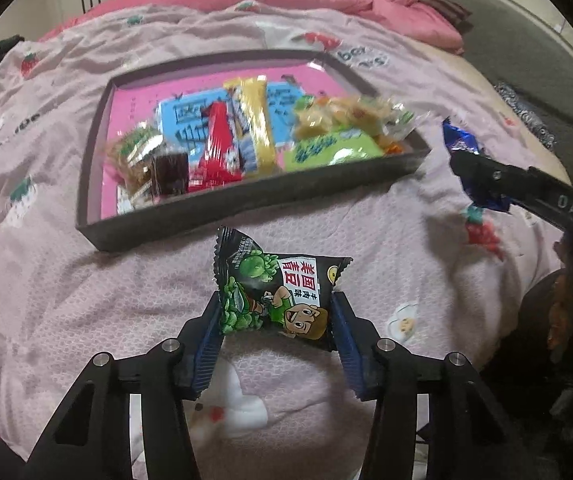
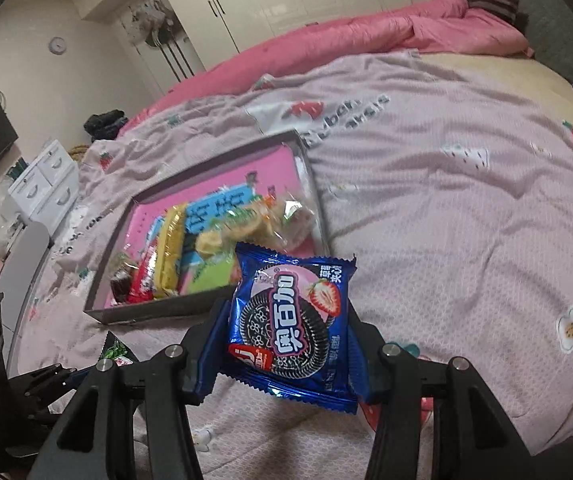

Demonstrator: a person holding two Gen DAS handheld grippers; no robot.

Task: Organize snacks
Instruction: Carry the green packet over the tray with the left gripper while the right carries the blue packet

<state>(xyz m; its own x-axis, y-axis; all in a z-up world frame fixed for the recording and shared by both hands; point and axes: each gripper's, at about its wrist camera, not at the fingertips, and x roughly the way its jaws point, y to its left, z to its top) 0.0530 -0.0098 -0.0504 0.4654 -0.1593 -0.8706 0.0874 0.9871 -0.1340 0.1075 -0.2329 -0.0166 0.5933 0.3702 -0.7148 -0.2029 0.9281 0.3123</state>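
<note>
Gripping both packets — tray (image 1: 222,208) ahead

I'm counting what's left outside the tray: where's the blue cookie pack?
The cookie pack is clamped in the right gripper, above the bedspread, just short of the tray's near right corner.

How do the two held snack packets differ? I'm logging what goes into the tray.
The green-pea packet is black with green peas and a cartoon man; the Oreo packet is shiny blue with a cookie and a strawberry. The left gripper holds the green-pea packet; the right gripper holds the Oreo packet. Both are sealed, lifted above the bedspread, near the tray.
</note>
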